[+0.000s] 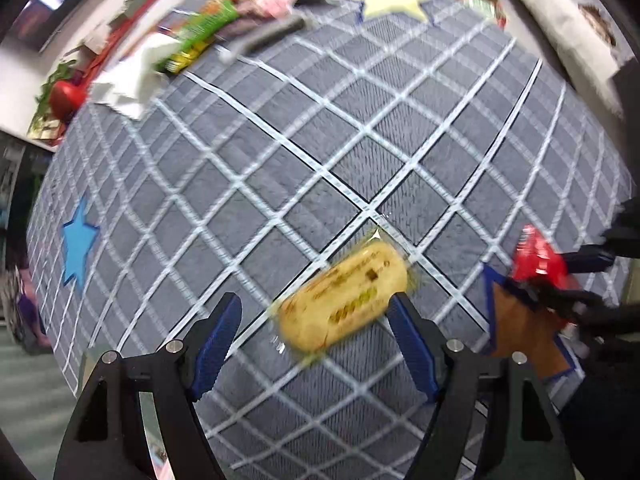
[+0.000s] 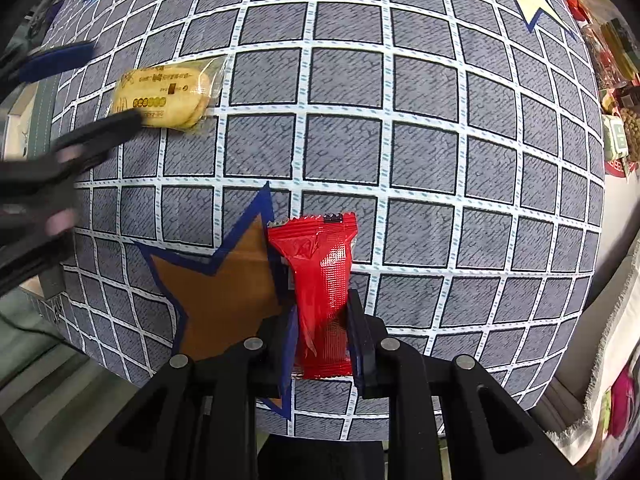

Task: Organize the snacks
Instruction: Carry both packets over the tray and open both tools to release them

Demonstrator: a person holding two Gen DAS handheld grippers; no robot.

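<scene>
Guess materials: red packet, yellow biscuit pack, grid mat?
Red crinkled snack packet: glossy plastic or foil film, with sharp highlights and a serrated end seal.
Yellow oval biscuit pack: clear plastic wrap; biscuits show through.
Grey grid-patterned mat: likely woven fabric, matte, with a visible thread texture.

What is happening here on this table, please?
A person is sorting snacks on a gray checked cloth with a gripper in each hand. The right gripper is shut on a red packet beside the brown star. The left gripper is open above a yellow biscuit pack, which lies on the cloth, not yet held. More snacks are piled along the far edge.
</scene>
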